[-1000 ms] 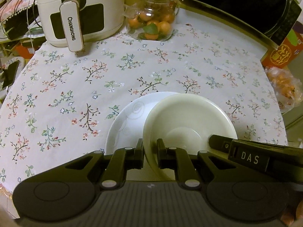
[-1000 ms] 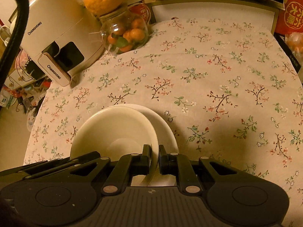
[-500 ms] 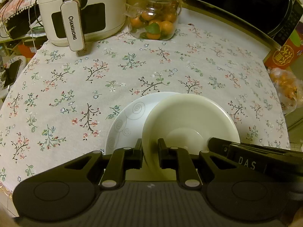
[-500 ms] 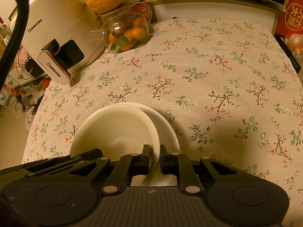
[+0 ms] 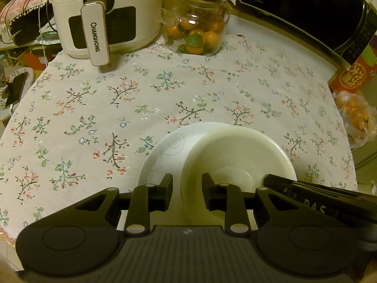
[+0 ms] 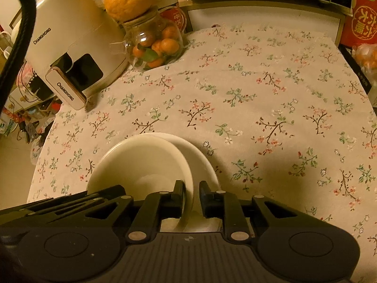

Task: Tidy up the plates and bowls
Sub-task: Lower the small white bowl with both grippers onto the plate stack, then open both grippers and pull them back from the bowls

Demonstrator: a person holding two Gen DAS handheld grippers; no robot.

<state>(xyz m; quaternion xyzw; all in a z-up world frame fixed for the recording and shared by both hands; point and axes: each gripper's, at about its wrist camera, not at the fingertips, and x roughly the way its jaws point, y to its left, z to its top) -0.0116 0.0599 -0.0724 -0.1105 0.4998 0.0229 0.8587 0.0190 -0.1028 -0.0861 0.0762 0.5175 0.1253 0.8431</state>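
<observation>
A cream bowl (image 5: 235, 151) rests in a white plate with faint swirls (image 5: 165, 155) on the floral tablecloth, near the table's front edge. My left gripper (image 5: 186, 188) straddles the bowl's left rim; its jaws are opening and gaps show on both sides of the rim. My right gripper (image 6: 190, 193) straddles the opposite rim of the bowl (image 6: 141, 162), above the plate (image 6: 200, 160). Its jaws are opening too, and its pads no longer pinch the rim. Each gripper shows at the edge of the other's view: the right gripper (image 5: 306, 195) and the left gripper (image 6: 82, 202).
At the back stand a white air fryer (image 5: 106, 11), a glass jar of small oranges (image 5: 196, 33) with a big orange on top, and a black microwave (image 5: 306, 7). A red box (image 5: 353, 75) and a bag of oranges (image 5: 353, 115) sit off the right edge.
Both grippers' jaws have spread apart from the bowl's rim, the left more than the right. The bowl stays seated in the plate and neither hand has shifted.
</observation>
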